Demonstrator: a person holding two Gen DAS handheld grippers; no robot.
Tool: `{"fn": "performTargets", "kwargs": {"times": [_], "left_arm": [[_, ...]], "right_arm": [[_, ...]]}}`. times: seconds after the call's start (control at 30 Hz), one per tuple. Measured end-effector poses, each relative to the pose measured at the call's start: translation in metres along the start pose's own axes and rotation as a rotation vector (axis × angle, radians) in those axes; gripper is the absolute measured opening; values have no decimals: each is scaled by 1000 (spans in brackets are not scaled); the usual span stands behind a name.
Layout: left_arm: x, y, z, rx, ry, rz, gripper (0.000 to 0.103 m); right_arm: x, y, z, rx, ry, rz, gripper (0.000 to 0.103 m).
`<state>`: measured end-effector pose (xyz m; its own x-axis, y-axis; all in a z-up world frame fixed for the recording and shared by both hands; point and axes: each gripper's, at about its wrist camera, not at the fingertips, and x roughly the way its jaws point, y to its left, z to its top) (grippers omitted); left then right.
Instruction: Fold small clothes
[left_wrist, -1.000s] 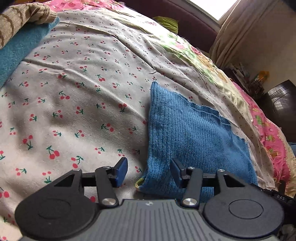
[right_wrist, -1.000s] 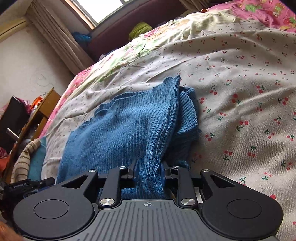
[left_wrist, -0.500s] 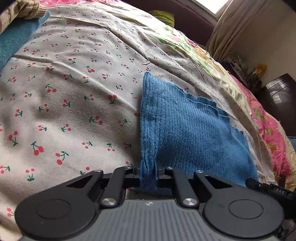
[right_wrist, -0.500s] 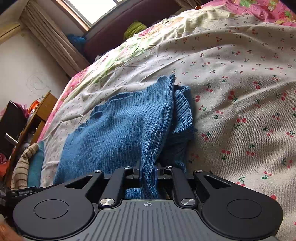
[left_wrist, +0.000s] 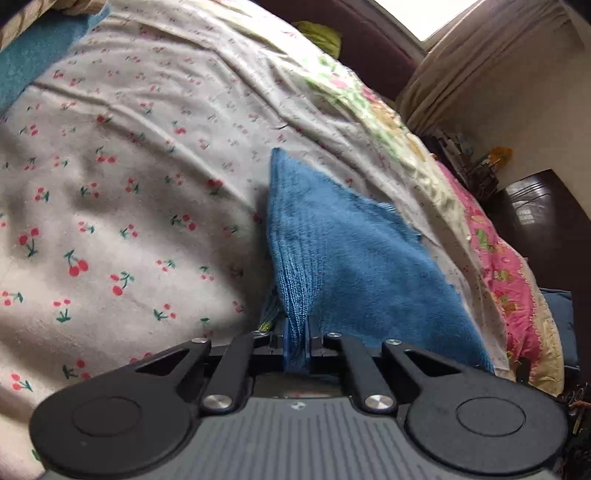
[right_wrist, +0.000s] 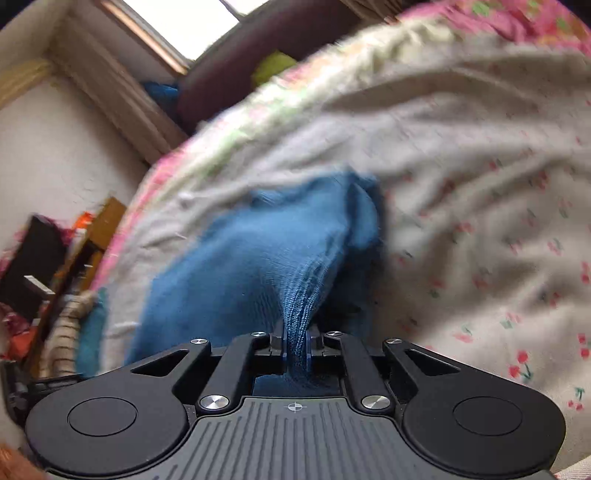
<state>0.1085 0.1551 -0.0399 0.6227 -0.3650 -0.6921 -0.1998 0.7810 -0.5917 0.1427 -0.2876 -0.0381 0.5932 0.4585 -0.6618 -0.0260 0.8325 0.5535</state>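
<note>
Since the earlier frame, both grippers are pinching the blue knit garment (left_wrist: 343, 254), whose near edge is now rising off the cherry-print bedsheet (left_wrist: 122, 206). Left gripper (left_wrist: 296, 341) is clamping its near-left corner, jaws fully closed. Right gripper (right_wrist: 295, 341) is closing on a bunched ridge of knit already gripped. Only the right view is showing the wooden shelf (right_wrist: 98, 229); it is blurred.
</note>
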Motion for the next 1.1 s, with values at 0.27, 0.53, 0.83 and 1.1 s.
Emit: {"fn": "performTargets", "kwargs": {"times": [0.27, 0.53, 0.83, 1.1], "left_arm": [[6, 2, -2, 8, 8, 53, 18], [6, -16, -6, 132, -5, 151, 24], [-21, -46, -12, 289, -133, 201, 31], [2, -76, -14, 395, -119, 159, 38]], "right_arm": [[6, 2, -3, -47, 0, -46, 10], [-5, 4, -4, -61, -23, -86, 16], [-23, 16, 16, -65, -123, -115, 22], [8, 13, 41, -31, -108, -149, 36]]}}
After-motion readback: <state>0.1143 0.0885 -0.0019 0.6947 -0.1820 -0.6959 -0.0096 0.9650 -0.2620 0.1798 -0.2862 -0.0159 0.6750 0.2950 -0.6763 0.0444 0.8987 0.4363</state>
